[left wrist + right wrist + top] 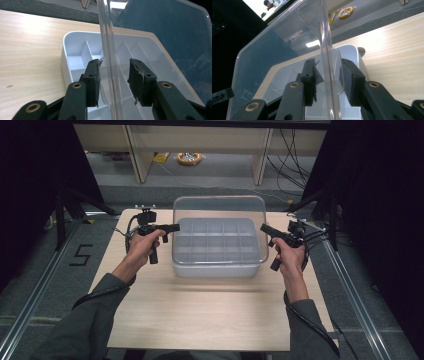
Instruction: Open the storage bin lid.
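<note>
A pale wood-grain tabletop [200,315] carries a white plastic box [216,255] w/ rounded corners, set toward the far edge and about centred side to side. Inside, thin white walls split the box into a grid of small rectangular cells. Its clear lid [220,207] (glossy, see-through, rounded corners, w/ a thicker rim) stands raised, roughly upright over the box. The left tongs [176,227] come in at the lid's left edge, held in the left hand [145,245]; the right tongs [263,227] come in at the lid's right edge, held in the right hand [287,254]. Both forearms wear grey-green sleeves, and black cables trail from the handles. In the left gripper view the left tongs [114,77] are spread, w/ the lid's rim [107,50] running up between the two black jaws; the pads look worn and frayed, and neither is clearly pressing the plastic. In the right gripper view the right tongs [327,80] are likewise spread, straddling the lid's edge [325,45], a gap showing on each side. The jaws are matte black blocks on arms w/ brass-coloured rivets. Beyond the tabletop, on the grey floor, lies a small yellow ring-shaped item [189,158] (too far off to tell what).
</note>
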The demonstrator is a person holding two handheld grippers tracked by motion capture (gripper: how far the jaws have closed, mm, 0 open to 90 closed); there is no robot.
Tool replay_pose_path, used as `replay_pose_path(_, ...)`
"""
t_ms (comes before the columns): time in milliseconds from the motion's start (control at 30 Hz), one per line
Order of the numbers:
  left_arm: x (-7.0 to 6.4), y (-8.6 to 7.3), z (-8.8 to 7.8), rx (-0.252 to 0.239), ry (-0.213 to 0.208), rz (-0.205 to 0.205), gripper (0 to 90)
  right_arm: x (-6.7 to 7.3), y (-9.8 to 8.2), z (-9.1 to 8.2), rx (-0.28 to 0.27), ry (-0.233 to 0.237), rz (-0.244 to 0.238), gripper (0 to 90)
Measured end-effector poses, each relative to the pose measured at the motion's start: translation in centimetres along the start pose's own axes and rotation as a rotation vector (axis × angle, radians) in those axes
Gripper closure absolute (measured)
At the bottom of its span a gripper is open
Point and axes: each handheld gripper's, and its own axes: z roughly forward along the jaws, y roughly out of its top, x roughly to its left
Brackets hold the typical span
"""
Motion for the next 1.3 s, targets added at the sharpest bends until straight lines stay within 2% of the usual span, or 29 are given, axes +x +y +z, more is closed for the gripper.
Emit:
replay_pose_path(100,-0.3,-0.7,-0.3,0.002,0.005,-0.012,60.1,0.2,0.0,-0.8,-0.006,0.006,-0.022,66.7)
replay_pose_path(133,-0.4,-0.8,-0.5,0.005,0.003,-0.008,60.3,0.2,-0.1,-1.1,-0.004,-0.001,-0.031,66.7)
replay_pose_path(267,-0.7,-1.5,-1.3,-0.005,-0.006,0.005,61.0,0.3,-0.5,-2.1,-0.003,0.022,-0.031,67.0)
replay_pose_path(300,-0.8,-1.6,-1.5,-0.003,-0.006,0.015,61.0,0.2,-0.5,-2.4,-0.008,0.021,-0.06,67.0)
replay_pose_path(333,-0.9,-1.7,-1.7,-0.005,-0.01,0.014,60.9,0.4,-0.7,-2.6,-0.003,0.035,-0.034,67.0)
replay_pose_path(367,-1.0,-1.8,-1.9,-0.005,-0.012,0.018,61.0,0.3,-0.8,-2.8,-0.002,0.028,-0.049,67.0)
replay_pose_path(400,-1.0,-1.9,-2.1,-0.006,-0.013,0.023,60.9,0.5,-0.9,-3.0,0.001,0.03,-0.033,67.2)
replay_pose_path(433,-1.0,-2.1,-2.2,-0.009,-0.014,0.023,60.9,0.5,-1.1,-3.3,-0.004,0.034,-0.057,67.4)
replay_pose_path(500,-1.0,-2.4,-2.6,-0.008,-0.016,0.031,60.9,0.7,-1.3,-3.5,-0.007,0.044,-0.045,67.4)
replay_pose_path(533,-1.0,-2.6,-2.8,-0.008,-0.02,0.033,60.9,0.8,-1.4,-3.7,-0.002,0.038,-0.055,67.4)
replay_pose_path(567,-0.8,-2.8,-3.0,-0.01,-0.027,0.025,61.3,1.0,-1.5,-3.9,0.0,0.043,-0.044,67.4)
replay_pose_path(600,-0.6,-3.0,-3.2,-0.007,-0.035,0.01,61.9,0.9,-1.6,-4.0,-0.005,0.048,-0.07,67.9)
replay_pose_path(667,-0.3,-3.5,-3.5,-0.004,-0.046,-0.002,62.7,1.2,-2.0,-4.3,-0.005,0.07,-0.046,68.3)
replay_pose_path(800,0.2,-4.5,-4.1,0.001,-0.036,-0.002,61.2,1.7,-3.2,-4.6,-0.002,0.055,-0.096,68.2)
replay_pose_path(900,0.7,-5.3,-4.6,0.025,-0.067,-0.026,61.5,1.9,-3.8,-4.9,0.001,0.06,-0.088,68.5)
replay_pose_path(933,0.8,-5.6,-4.8,0.032,-0.074,-0.03,61.6,1.8,-4.0,-4.9,0.003,0.069,-0.103,68.7)
replay_pose_path(967,0.9,-5.9,-4.9,0.036,-0.07,-0.013,61.5,1.8,-4.2,-5.1,0.007,0.068,-0.102,68.9)
replay_pose_path(1000,0.9,-6.2,-5.1,0.035,-0.064,-0.011,61.5,1.9,-4.4,-5.2,0.008,0.066,-0.11,68.9)
replay_pose_path(1033,1.0,-6.4,-5.3,0.039,-0.065,-0.01,61.4,2.1,-4.6,-5.3,0.018,0.065,-0.099,68.8)
replay_pose_path(1100,1.0,-6.9,-5.7,0.033,-0.071,-0.017,61.4,2.2,-5.1,-5.6,0.025,0.068,-0.116,68.8)
replay_pose_path(1133,1.1,-7.1,-5.9,0.033,-0.068,-0.008,61.5,2.2,-5.3,-5.7,0.027,0.082,-0.113,68.8)
replay_pose_path(1200,1.1,-7.6,-6.4,0.043,-0.079,-0.011,62.2,2.1,-5.8,-6.0,0.046,0.073,-0.108,68.8)
replay_pose_path(1267,1.0,-8.2,-6.9,0.055,-0.08,0.006,62.3,1.9,-6.4,-6.3,0.053,0.095,-0.102,68.7)
replay_pose_path(1300,0.9,-8.5,-7.1,0.057,-0.076,0.01,62.1,1.8,-6.7,-6.4,0.059,0.087,-0.105,68.7)
